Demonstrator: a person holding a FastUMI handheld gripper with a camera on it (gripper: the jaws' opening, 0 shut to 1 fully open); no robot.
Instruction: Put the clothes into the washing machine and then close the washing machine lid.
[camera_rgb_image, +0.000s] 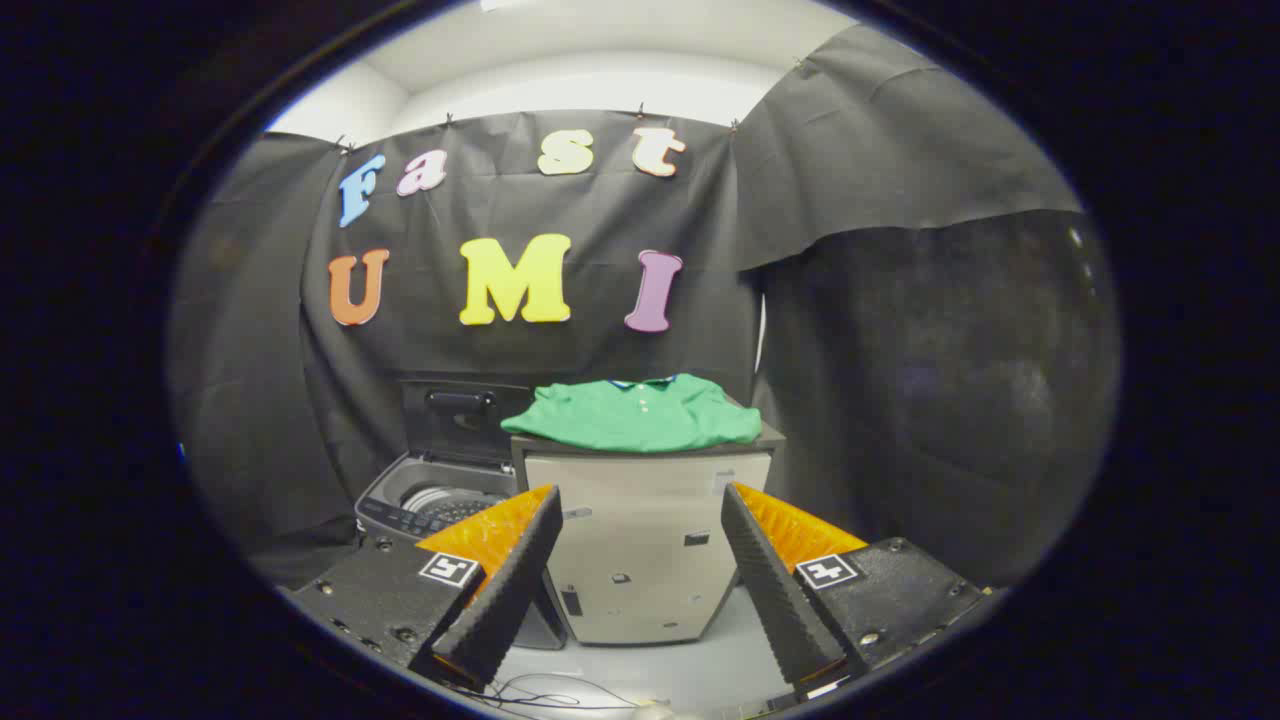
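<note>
Gripper view: gripper (640, 560) fingers wide apart, holding nothing, green shirt (640, 413) seemingly well beyond

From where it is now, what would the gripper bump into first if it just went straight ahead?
Probably the cabinet: its pale front stands right between and beyond the open gripper fingers. The green shirt lies folded on top, above that line, and the washer sits off to the left. Depth is hard to judge here.

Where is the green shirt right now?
In the gripper view, the green shirt lies folded on top of the pale cabinet, beyond the open gripper, beside the open washing machine.
</note>
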